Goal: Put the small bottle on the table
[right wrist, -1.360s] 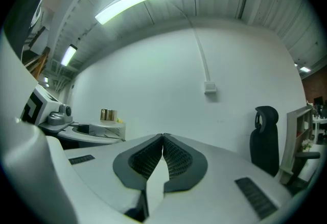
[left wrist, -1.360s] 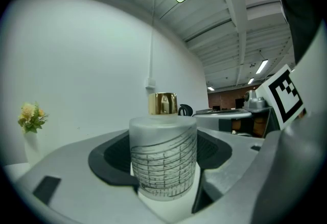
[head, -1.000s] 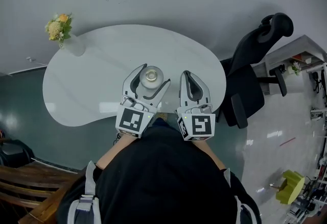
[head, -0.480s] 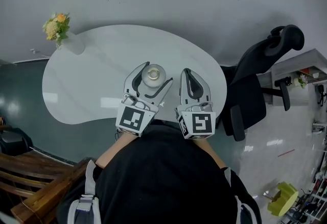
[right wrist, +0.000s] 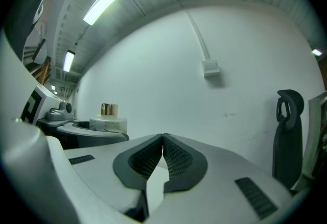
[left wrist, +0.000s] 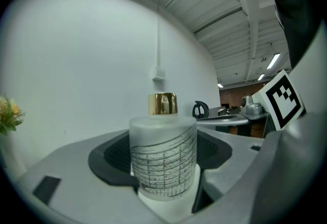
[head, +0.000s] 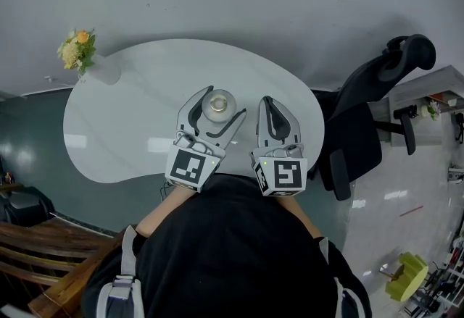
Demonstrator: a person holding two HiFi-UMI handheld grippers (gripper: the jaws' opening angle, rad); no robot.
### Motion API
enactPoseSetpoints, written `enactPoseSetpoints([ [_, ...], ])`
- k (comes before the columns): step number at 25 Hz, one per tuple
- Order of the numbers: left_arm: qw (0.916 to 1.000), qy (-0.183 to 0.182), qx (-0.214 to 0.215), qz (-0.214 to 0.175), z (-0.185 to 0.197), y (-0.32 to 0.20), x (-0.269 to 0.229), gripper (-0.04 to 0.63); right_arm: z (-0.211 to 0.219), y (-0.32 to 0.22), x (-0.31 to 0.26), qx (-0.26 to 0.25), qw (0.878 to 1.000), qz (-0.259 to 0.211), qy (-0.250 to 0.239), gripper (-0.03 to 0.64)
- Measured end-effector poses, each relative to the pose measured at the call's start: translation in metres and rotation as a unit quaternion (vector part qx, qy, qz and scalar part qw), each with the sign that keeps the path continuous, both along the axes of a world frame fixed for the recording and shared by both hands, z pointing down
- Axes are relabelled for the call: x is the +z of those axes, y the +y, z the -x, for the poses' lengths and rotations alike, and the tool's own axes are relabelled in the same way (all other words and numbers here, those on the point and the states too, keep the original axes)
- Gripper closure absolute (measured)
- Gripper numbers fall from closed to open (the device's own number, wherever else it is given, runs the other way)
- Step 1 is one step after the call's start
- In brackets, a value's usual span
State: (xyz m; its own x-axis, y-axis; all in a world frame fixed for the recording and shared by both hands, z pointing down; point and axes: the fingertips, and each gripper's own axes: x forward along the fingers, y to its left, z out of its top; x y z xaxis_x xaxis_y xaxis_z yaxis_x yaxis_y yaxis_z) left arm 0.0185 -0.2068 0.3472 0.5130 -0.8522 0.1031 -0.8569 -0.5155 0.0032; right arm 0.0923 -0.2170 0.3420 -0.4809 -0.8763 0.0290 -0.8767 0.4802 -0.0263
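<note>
The small bottle (head: pixel 218 105) is frosted white with a gold cap and dark line markings; in the left gripper view the bottle (left wrist: pixel 163 159) fills the centre. My left gripper (head: pixel 217 108) is shut on it, one jaw on each side of its body, above the near part of the white table (head: pixel 138 121). My right gripper (head: pixel 267 108) hovers just to the right, shut with nothing between its pads (right wrist: pixel 162 155). The right gripper view shows the bottle (right wrist: pixel 108 120) off to the left. Whether the bottle's base touches the table is hidden.
A vase of yellow flowers (head: pixel 81 56) stands at the table's far left edge. A black office chair (head: pixel 366 110) is to the right of the table, a desk (head: pixel 428 95) beyond it. Wooden furniture (head: pixel 43 255) sits at lower left. A white wall lies ahead.
Both grippers have stayed nearly still over the table, the bottle still held in the left one. The head view has shifted slightly, so the table and chair moved a little in the picture.
</note>
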Motion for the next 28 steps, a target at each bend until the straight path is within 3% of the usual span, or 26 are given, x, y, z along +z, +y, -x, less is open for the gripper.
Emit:
enactPoseSetpoints([
  [28,0.9990,-0.002,0.033,0.031,-0.003,-0.105,0.062,0.262,-0.006,-0.081,0.051,0.010,1.000,0.003,0.007,0.595],
])
